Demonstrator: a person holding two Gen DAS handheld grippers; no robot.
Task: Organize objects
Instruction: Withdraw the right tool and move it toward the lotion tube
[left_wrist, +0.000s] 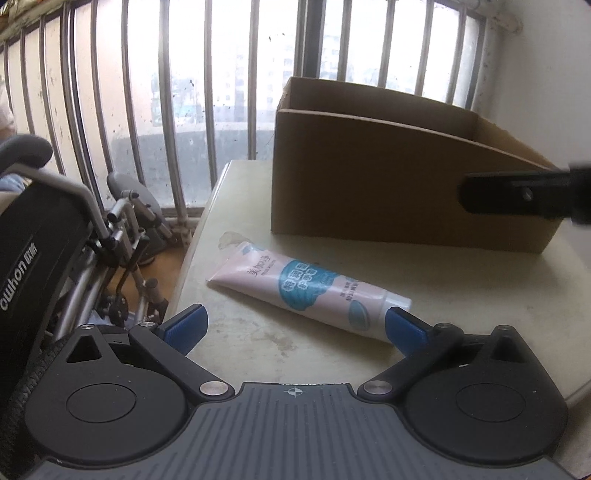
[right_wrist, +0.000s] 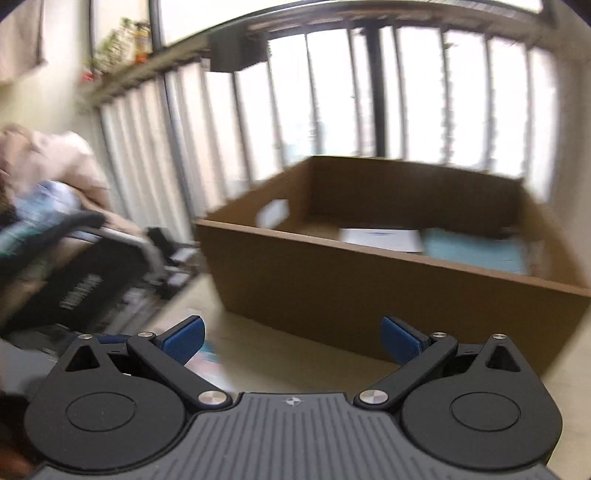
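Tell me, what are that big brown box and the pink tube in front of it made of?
The box looks like plain corrugated cardboard: matte brown, with thin raw-cut top edges. The tube seems soft plastic with a smooth, slightly glossy printed skin and a flat crimped end; a laminate is possible.

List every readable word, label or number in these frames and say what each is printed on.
"cwhon", with two characters too small to read: black wheelchair back.
Large Chinese characters, roughly "美加净": pink tube; its smaller print is unreadable.
White label inside the cardboard box, and the white paper there: blurred, unreadable.
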